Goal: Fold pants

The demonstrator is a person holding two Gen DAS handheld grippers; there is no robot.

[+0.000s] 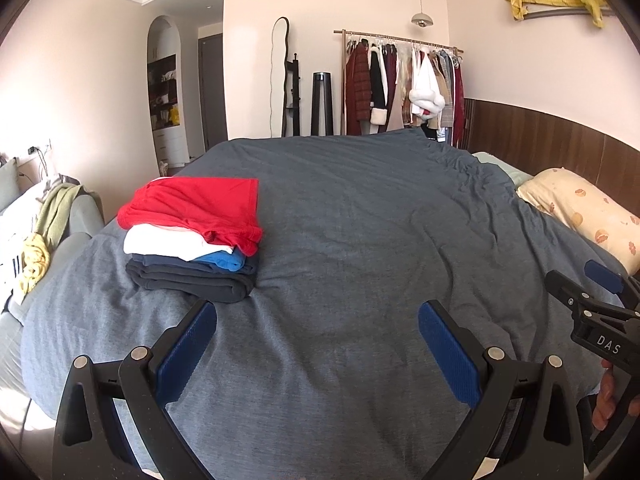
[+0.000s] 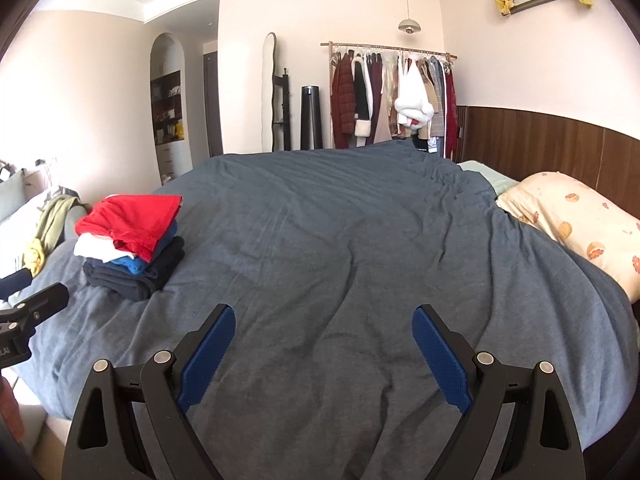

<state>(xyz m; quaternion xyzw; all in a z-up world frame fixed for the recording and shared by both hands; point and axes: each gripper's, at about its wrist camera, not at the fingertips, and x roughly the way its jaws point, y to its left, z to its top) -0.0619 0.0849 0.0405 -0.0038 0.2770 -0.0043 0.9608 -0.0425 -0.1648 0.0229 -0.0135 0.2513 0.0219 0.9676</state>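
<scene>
Lettering reading "DAS" stands in white on the black body of the right gripper [image 1: 596, 292], seen at 3 o'clock in the left wrist view; a partial "LAI" shows on the left gripper's body at 9 o'clock in the right wrist view, cut off by the frame edge.

Both tools hover level over the grey duvet [image 1: 340, 220], pointing toward the far wall at 12 o'clock. The left gripper [image 1: 318, 316] has its blue-padded fingers [image 1: 184, 352] spread wide with nothing between them. The right gripper's blue pads [image 2: 440, 356] are likewise parted and empty. A few bare fingertips of the person's right hand [image 1: 608, 396] wrap its handle at 4 o'clock in the left wrist view.

Folded red pants [image 1: 196, 206] top a neat stack at 10 o'clock, lying on a white garment [image 1: 168, 242], a blue garment [image 1: 224, 260] and dark navy pants [image 1: 192, 280] at the bottom. The stack rests on the duvet near its left edge, well apart from both grippers.

At 3 o'clock lies a cream pillow with orange prints [image 2: 576, 216]. A clothes rack [image 1: 400, 80] stands at 12 o'clock against the wall, with a wavy mirror [image 2: 269, 92] at 11 o'clock.
</scene>
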